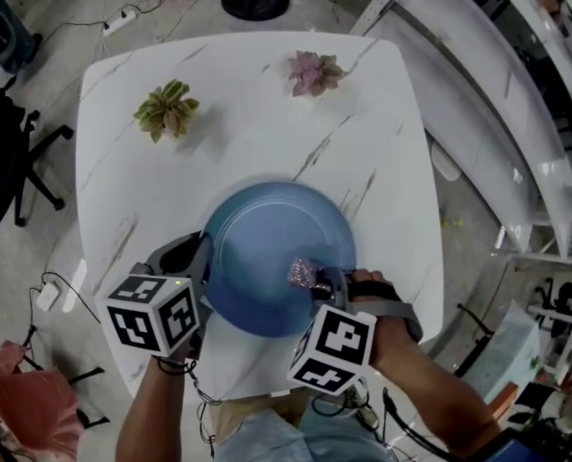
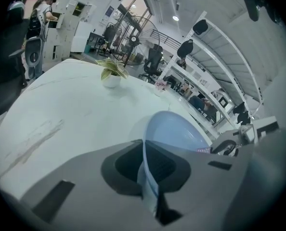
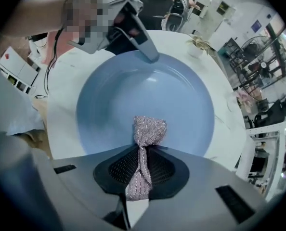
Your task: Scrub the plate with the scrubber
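Plate (image 1: 276, 253): blue, round and shallow, on the white marble-patterned table (image 1: 267, 133), in the half nearer the person. Whether it lies flat or is tipped up cannot be told.

Left gripper (image 2: 145, 172): jaws drawn in tight on the plate's rim at its left side. The rim passes edge-on between the two dark pads, with no gap visible on either side. The plate's bowl opens out beyond the jaws.

Right gripper (image 3: 140, 170): jaws closed on the scrubber (image 3: 148, 131), a pinkish, glittering mesh cloth. The cloth is pinched to a narrow strip between the ribbed pads. Its free end bunches out ahead of the fingertips and lies against the plate's inner surface. In the head view this contact sits in the near right part of the plate, inside the rim.

The two grippers face each other across the plate. The left one is visible from the right gripper view, at the plate's far rim.

Other items: green potted plant (image 1: 168, 110) and pink potted plant (image 1: 313, 71) on the far part of the table, well apart from the plate.
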